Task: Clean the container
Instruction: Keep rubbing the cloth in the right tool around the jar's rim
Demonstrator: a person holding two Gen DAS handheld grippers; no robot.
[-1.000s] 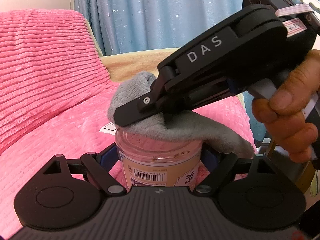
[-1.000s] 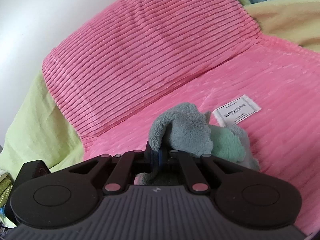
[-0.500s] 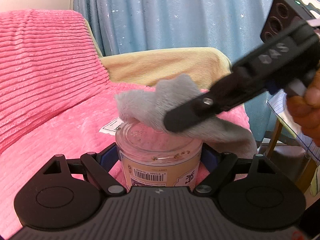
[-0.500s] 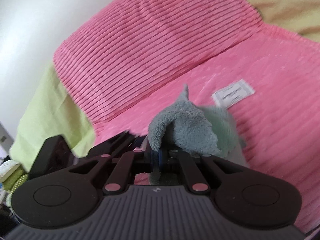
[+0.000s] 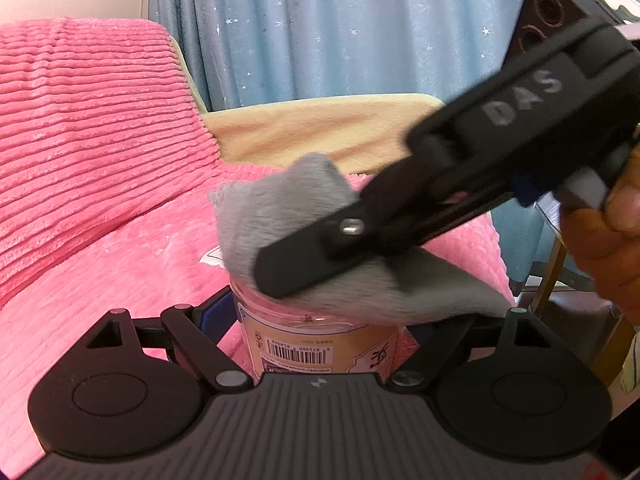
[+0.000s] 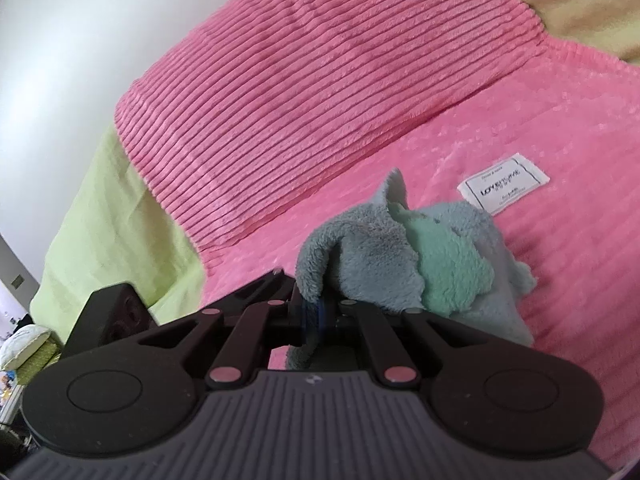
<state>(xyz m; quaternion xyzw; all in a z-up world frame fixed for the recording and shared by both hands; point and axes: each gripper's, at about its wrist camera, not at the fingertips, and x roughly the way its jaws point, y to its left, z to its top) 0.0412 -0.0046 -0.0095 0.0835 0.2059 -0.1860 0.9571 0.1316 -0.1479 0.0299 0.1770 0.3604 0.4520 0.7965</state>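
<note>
The left gripper (image 5: 320,322) is clamping a clear glass jar (image 5: 320,340) between its two fingers, holding it upright above a pink ribbed blanket (image 5: 100,200); the jar is showing a pale label with a barcode facing the camera. The right gripper (image 5: 280,276), held in a person's hand (image 5: 604,248), is reaching in from the right with its fingers pinched together on a fluffy grey cloth (image 5: 280,216), and the cloth is lying over the jar's open mouth, draping down past the rim on the right side. In the right wrist view the same cloth (image 6: 400,256) is showing grey and mint green (bunched just ahead of the closed fingers), with a white fabric tag (image 6: 502,184) lying on the blanket beyond it. A blue star-patterned curtain (image 5: 340,28) is hanging behind.
</note>
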